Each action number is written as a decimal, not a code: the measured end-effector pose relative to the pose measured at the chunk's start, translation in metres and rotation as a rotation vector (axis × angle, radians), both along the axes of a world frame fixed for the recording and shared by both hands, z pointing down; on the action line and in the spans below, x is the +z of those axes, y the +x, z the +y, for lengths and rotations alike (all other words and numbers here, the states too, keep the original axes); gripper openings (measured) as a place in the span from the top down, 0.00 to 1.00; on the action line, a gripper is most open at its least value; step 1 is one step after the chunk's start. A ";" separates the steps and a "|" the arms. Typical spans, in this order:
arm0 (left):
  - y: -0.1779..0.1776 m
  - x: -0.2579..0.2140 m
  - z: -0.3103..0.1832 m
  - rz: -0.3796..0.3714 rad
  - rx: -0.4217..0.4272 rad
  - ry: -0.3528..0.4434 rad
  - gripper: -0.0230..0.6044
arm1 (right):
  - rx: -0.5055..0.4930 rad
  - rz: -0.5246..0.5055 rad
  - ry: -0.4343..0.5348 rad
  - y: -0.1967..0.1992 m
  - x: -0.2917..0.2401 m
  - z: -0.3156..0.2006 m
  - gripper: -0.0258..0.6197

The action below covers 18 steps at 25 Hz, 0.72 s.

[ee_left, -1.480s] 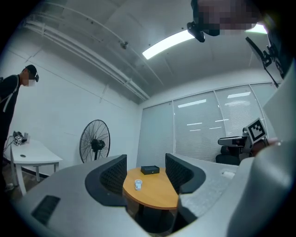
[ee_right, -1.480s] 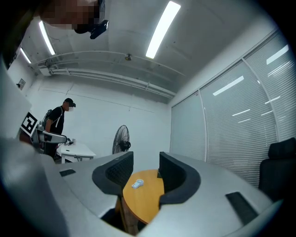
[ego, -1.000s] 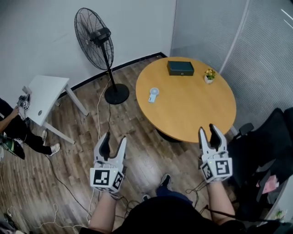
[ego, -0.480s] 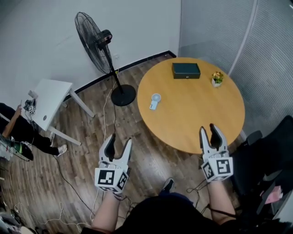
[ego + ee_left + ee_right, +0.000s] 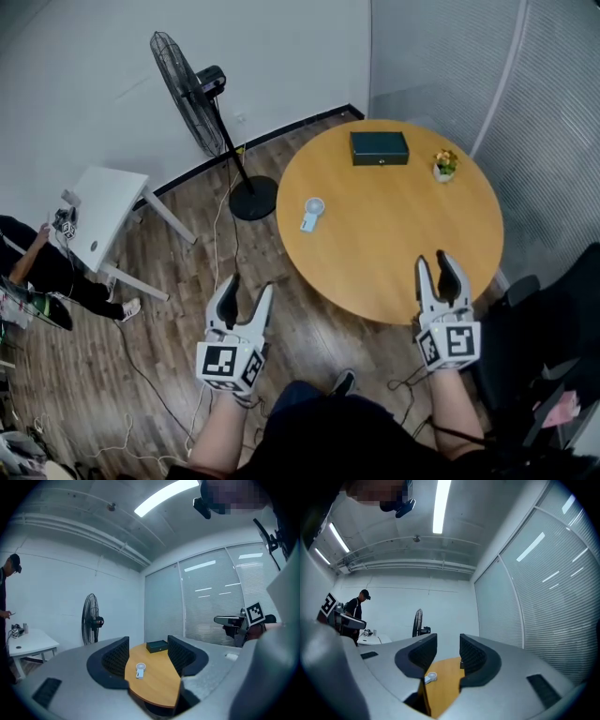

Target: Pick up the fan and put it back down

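while open right gripper [image 5: 435, 262] narrows, left gripper [image 5: 248, 286] gapes, both empty, beside round table [image 5: 394, 220].

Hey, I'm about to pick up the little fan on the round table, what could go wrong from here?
The small fan lies flat on the smooth table, so a pinch might skid it instead of gripping. Loose cables trail on the floor near your shoe, a possible trip hazard as you step closer.

Arms level forward; left gripper [image 5: 247, 286] spread; right gripper [image 5: 436, 261] empty, its fingers have just been closing.
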<state>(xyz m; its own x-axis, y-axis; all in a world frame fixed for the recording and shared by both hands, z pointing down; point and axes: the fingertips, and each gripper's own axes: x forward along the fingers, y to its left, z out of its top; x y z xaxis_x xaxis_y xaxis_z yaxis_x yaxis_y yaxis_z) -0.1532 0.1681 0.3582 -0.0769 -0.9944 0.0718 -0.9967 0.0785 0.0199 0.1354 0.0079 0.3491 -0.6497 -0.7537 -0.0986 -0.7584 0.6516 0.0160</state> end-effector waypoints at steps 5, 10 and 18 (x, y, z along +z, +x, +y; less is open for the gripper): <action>0.000 0.000 -0.010 0.007 0.001 -0.008 0.56 | -0.003 -0.004 0.006 0.000 -0.001 -0.004 0.72; -0.002 0.005 -0.033 0.022 0.031 -0.004 0.56 | 0.048 0.006 0.013 0.013 -0.004 -0.017 0.72; -0.027 0.018 -0.099 0.051 0.101 -0.002 0.56 | 0.153 0.042 0.012 0.016 -0.007 -0.049 0.73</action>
<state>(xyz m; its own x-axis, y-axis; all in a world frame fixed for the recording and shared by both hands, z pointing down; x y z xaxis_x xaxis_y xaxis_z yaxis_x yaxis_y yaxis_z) -0.1798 0.0691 0.3762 0.0272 -0.9968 0.0751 -0.9972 -0.0218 0.0709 0.1516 -0.0408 0.3426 -0.5310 -0.8433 -0.0829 -0.8474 0.5279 0.0570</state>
